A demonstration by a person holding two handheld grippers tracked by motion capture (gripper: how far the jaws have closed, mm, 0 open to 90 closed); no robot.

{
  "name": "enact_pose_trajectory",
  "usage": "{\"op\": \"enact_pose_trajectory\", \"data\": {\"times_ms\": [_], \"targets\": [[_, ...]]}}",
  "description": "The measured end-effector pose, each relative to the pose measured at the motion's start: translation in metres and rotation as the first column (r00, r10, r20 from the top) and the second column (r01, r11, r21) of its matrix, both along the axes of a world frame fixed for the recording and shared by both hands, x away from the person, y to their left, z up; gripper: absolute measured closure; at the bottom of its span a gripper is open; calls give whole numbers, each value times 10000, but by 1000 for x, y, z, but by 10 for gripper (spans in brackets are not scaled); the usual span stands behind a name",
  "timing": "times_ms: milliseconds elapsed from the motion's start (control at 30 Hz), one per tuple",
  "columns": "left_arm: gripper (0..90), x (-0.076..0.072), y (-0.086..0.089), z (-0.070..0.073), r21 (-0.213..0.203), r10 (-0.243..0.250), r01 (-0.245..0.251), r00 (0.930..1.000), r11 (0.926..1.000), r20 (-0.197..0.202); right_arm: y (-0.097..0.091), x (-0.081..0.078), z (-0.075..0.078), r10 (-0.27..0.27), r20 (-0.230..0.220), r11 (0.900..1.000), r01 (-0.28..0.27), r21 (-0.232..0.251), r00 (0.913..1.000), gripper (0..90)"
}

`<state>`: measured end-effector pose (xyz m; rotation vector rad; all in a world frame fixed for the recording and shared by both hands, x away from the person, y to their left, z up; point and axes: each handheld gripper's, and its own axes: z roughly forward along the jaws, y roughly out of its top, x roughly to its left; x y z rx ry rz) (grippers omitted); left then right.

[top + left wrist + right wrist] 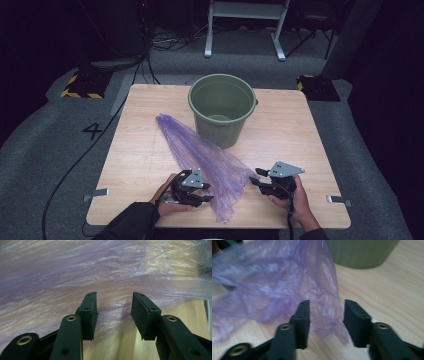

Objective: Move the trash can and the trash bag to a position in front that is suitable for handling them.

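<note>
Purple plastic bag (pixel 200 152) lies flat on the counter (pixel 285 140), running from beside the green bucket (pixel 221 107) to the near edge. Left hand-held gripper (pixel 199 192) at the bag's left edge, right hand-held gripper (pixel 256 177) at its right corner; both released, film between the jaws but not pinched. To grab well: nose each low, catch one film layer, then clench, likely to open the bag. Wooden counter, grey carpet, dark room, cables behind.

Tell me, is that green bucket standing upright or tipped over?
Upright. The green bucket stands on the wooden table with its round mouth facing up, so the high view looks down inside to its bottom.
</note>
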<state>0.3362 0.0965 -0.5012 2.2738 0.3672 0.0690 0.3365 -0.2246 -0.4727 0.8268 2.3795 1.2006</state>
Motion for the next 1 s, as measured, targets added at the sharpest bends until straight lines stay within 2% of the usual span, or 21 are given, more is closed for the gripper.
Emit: {"op": "enact_pose_trajectory", "data": {"times_ms": [100, 167, 233, 300, 433, 500, 533, 600, 667, 733, 800, 867, 933, 1000], "targets": [[577, 5, -8, -1, -106, 115, -116, 9999, 9999, -62, -3, -2, 8, -54, -18, 9986, 55, 520, 10000, 356], [584, 8, -13, -1, -115, 114, -114, 9999, 9999, -72, -1, -4, 13, 114, -26, 9964, -111, 839, 9999, 237], [589, 13, -17, -1, -144, 158, -159, 9998, 9998, -94, 4, -6, 15, 387, -99, 9945, -375, 977, 9992, 238], [592, 17, -21, -1, -173, 260, -262, 9996, 9995, -131, 12, -9, 16, 751, -106, 9928, -738, 943, 9971, 193], [595, 24, -31, -1, -173, 442, -443, 9990, 9989, -46, 31, -9, 12, 986, -266, 9932, -967, 653, 9948, 175], [594, 25, -34, -1, -159, 477, -478, 9989, 9987, -29, 38, -7, 8, 967, -323, 9948, -955, 345, 9948, 174], [593, 25, -35, -1, -151, 473, -473, 9989, 9988, -15, 40, -3, 5, 807, -393, 9965, -798, 236, 9960, 208], [554, 25, -35, -1, -116, 521, -522, 9986, 9986, -27, 40, 3, -2, 672, -563, 9977, -669, 74, 9962, 377], [471, 25, -33, -1, -156, 574, -575, 9983, 9982, -93, 41, 8, -10, 614, -633, 9970, -642, -430, 9961, 524], [401, 25, -32, -1, -237, 373, -376, 9992, 9990, -120, 42, 11, -16, 642, -728, 9955, -690, -654, 9953, 663], [324, 24, -29, -1, -139, 495, -497, 9987, 9987, -128, 41, 13, -20, 520, -676, 9942, -581, -906, 9964, 775], [263, 24, -24, -1, -77, 609, -611, 9979, 9981, -220, 37, 15, -21, 529, -669, 9949, -583, -826, 9964, 849], [227, 23, -16, 0, -103, 752, -755, 9967, 9971, -294, 32, 16, -22, 345, -559, 9946, -397, -956, 9978, 872], [170, 20, -8, 2, 82, 961, -960, 9952, 9953, -200, 25, 20, -24, 87, -596, 9959, -140, -894, 9982, 878]]}}
